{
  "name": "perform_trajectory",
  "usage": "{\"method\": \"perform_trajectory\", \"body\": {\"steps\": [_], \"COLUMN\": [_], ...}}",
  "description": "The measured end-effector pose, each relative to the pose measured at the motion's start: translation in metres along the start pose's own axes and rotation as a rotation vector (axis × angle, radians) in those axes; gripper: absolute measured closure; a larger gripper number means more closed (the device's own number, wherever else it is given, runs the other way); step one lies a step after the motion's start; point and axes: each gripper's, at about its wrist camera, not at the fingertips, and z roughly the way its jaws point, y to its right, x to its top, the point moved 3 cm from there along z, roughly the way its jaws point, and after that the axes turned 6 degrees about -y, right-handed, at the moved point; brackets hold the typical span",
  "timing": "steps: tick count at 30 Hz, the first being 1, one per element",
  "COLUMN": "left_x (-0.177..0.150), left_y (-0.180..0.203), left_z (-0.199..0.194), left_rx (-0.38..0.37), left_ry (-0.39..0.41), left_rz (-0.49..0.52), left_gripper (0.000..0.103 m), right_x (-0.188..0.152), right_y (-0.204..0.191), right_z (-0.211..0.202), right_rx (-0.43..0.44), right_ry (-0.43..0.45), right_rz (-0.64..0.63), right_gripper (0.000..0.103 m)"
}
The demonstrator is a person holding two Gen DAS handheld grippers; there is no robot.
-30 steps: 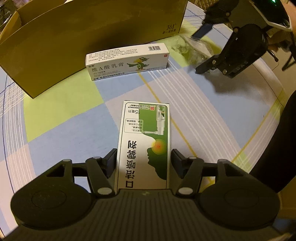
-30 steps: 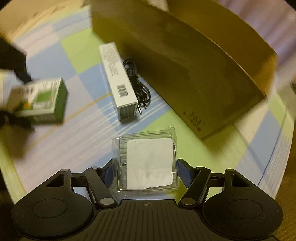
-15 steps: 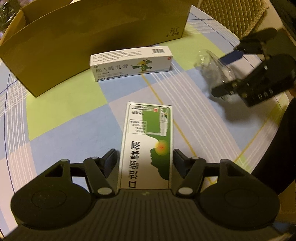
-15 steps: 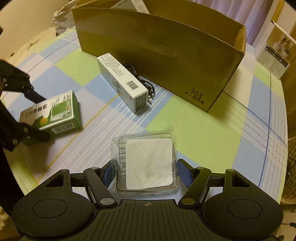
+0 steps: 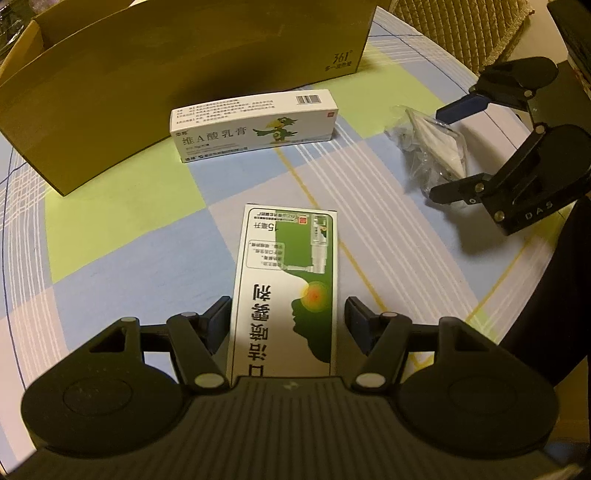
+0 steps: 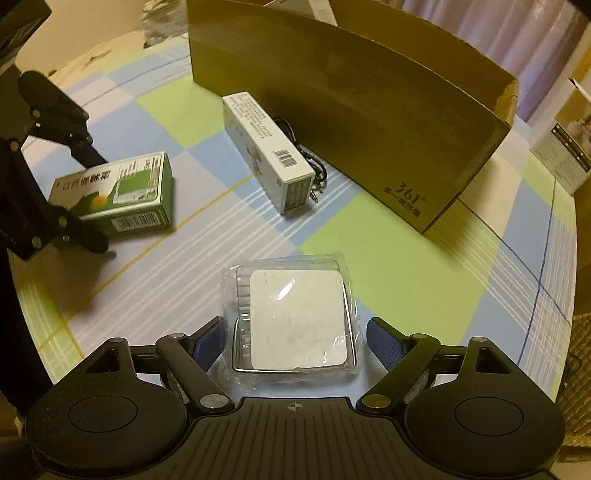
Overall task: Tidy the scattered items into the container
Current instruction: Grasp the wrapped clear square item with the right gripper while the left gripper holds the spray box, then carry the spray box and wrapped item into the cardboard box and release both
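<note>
A green and white medicine box (image 5: 284, 288) lies on the checked tablecloth between the fingers of my left gripper (image 5: 286, 321), which is open with small gaps on both sides; the box also shows in the right wrist view (image 6: 114, 194). A clear plastic case with a white pad (image 6: 295, 321) lies between the fingers of my right gripper (image 6: 293, 338), also open; it also shows in the left wrist view (image 5: 436, 144). The open cardboard box (image 5: 177, 70) stands at the back (image 6: 354, 118). A long white ointment box (image 5: 255, 123) lies before it.
A black cable (image 6: 312, 162) lies between the ointment box (image 6: 269, 151) and the cardboard box. The round table's edge (image 5: 517, 254) curves close on the right. A woven chair (image 5: 458, 29) and another carton (image 6: 561, 140) stand beyond the table.
The right gripper has swung and lowered the clear case onto the cloth, and its fingers now stand apart from it. The left gripper has opened slightly around the green box.
</note>
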Motion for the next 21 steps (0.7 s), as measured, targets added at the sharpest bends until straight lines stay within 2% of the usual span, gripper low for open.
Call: {"method": "perform_trajectory", "body": {"steps": [2,3,5,8,10,21], "left_x": [0.001,0.001,0.002,0.003,0.002,-0.008], "left_y": [0.0,0.0,0.001,0.0,-0.002,0.005], "left_z": [0.0,0.0,-0.001,0.0,0.001,-0.012], "left_rx": [-0.001,-0.003,-0.004,-0.002,0.007,0.008], "left_ry": [0.0,0.001,0.002,-0.001,-0.004,0.003], "left_rz": [0.0,0.0,0.002,0.006,-0.003,-0.025], "left_gripper": [0.042,0.042,0.042,0.044,0.051,0.052], "right_x": [-0.001,-0.001,-0.002,-0.001,-0.001,-0.002], "right_y": [-0.001,-0.001,0.0,-0.001,-0.006,-0.021], "right_z": [-0.001,-0.001,-0.003,-0.006,-0.009,-0.028], "right_rx": [0.001,-0.002,-0.002,0.025,0.036,0.098], "right_ry": [0.0,0.001,0.001,0.005,0.012,0.073], "right_rz": [-0.01,-0.008,0.019,0.055,0.075,0.276], "right_gripper": [0.017,0.031,0.033,0.033,0.033,0.033]}}
